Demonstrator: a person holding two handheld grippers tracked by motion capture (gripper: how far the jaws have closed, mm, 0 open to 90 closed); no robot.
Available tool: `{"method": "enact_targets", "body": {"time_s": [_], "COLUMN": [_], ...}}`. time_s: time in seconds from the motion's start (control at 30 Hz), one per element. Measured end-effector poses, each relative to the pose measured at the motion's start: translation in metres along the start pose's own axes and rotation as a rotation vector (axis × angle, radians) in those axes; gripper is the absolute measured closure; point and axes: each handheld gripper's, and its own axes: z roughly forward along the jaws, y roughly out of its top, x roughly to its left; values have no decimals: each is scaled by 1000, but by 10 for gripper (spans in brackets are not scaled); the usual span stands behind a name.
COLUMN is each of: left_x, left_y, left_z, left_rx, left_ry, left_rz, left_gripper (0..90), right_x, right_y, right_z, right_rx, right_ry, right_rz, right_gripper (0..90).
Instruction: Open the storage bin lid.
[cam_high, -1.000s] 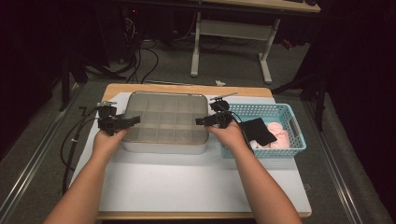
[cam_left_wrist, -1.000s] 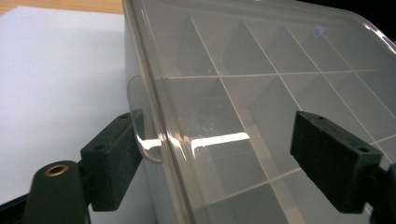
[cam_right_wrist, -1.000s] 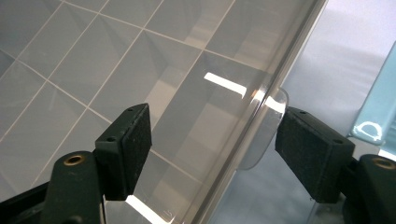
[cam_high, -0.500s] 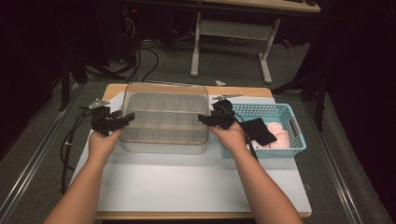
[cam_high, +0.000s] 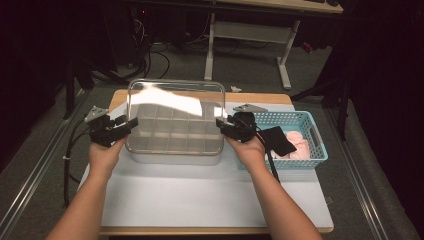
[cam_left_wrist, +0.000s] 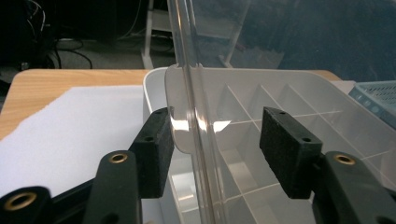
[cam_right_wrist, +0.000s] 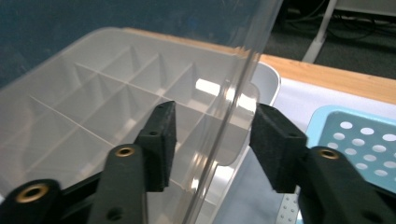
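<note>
Because the clear lid (cam_high: 175, 97) is thin, hard, glossy plastic, it is likely light but slick and a little springy, so a pinch on one side alone could twist it or let it slide. It stands tilted up over the divided box (cam_high: 172, 156), which sits at the middle of the desk (cam_high: 117, 97), with a blue basket (cam_high: 320, 150) at the box's 3 o'clock. The left claw (cam_high: 131, 122) waits at the lid's 9 o'clock and the right claw (cam_high: 220, 122) at its 3 o'clock. Both have just been closing, yet each is spread around the lid's edge rather than pinching it. In the left gripper view one pad sits against the small side tab (cam_left_wrist: 180, 116) while the other is apart from it. Those tabs look like the best places to take hold, both sides at once. The empty box below seems stiff and light, and could shift if the lid drags on it.
</note>
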Motion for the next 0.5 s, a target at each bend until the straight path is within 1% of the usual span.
{"method": "enact_targets", "body": {"time_s": [0.03,0.07,0.13,0.17,0.5], "left_x": [0,-1,-1,-2,-6], "left_y": [0,1,1,1,3], "left_z": [0,-3,-4,-7,-19], "left_rx": [0,-8,-12,-21,-53], "left_ry": [0,-2,-2,-3,-2], "left_rz": [0,-1,-1,-1,9], "left_gripper": [474,481,490,495,536], "right_x": [0,0,1,1,6], "right_y": [0,0,0,0,-1], "right_z": [0,-4,-6,-9,-23], "right_rx": [0,-15,-19,-29,-71], "right_ry": [0,3,2,5,11], "right_rz": [0,-3,-3,-3,-14], "right_gripper": [541,559,568,585,636]}}
